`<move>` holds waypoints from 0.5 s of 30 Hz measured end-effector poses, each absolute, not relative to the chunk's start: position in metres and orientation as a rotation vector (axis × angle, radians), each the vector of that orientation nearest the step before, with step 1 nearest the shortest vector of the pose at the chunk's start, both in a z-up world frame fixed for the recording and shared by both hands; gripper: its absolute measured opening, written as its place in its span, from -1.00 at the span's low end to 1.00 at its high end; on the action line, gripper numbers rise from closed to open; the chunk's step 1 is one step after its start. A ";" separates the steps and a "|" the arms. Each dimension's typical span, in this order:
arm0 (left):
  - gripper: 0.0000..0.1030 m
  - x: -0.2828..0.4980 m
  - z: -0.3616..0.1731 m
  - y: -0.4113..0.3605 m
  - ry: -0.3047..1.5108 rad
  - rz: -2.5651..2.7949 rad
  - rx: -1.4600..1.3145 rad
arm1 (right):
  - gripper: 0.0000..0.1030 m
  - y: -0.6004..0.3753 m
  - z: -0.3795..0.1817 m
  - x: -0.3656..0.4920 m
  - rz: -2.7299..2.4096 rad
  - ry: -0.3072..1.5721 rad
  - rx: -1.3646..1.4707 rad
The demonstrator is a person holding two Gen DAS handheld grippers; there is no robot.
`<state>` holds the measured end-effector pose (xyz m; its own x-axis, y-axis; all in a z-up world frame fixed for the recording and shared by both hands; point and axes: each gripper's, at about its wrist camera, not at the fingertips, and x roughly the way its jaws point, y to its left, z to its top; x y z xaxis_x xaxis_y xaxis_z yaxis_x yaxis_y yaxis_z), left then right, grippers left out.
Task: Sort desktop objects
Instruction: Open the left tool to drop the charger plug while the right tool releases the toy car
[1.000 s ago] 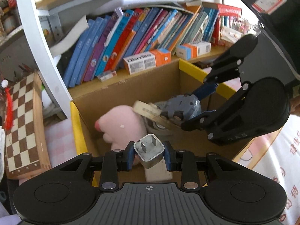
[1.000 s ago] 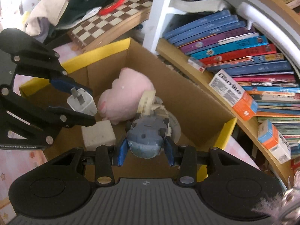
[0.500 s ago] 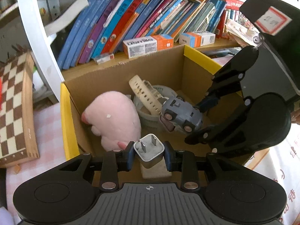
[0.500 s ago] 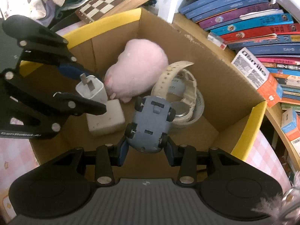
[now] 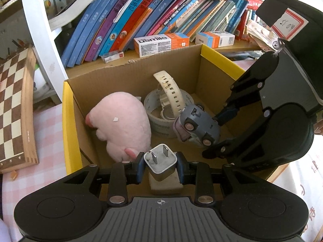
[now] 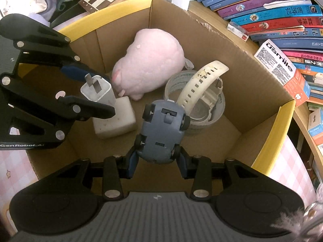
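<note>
The left gripper (image 5: 160, 168) tilts steeply down, its blue pads clamped on a charger (image 5: 160, 162) whose prongs face up. The right gripper (image 6: 155, 161) points more steeply down, to the right of the left one and a little farther in, its pads pressed on the flanks of a toy car (image 6: 161, 129), whose underside faces the camera.
</note>
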<state>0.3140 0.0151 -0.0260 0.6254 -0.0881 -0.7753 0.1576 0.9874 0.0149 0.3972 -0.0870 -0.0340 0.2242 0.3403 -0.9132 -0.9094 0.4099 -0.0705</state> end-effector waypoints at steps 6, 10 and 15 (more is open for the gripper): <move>-0.34 0.310 -0.023 0.014 0.871 -0.118 0.097 | -0.04 -0.089 -0.030 0.396 0.953 0.956 -0.691; -0.19 0.303 -0.016 0.012 0.855 -0.114 0.121 | 0.03 -0.089 -0.027 0.393 0.928 0.948 -0.676; 0.17 0.293 -0.007 0.013 0.817 -0.074 0.154 | 0.12 -0.093 -0.016 0.387 0.902 0.937 -0.610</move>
<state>0.2933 0.0132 -0.0066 0.6823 -0.0061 -0.7310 0.1250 0.9862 0.1085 0.3873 -0.0934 -0.0165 0.2902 0.3823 -0.8773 -0.8623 0.5021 -0.0664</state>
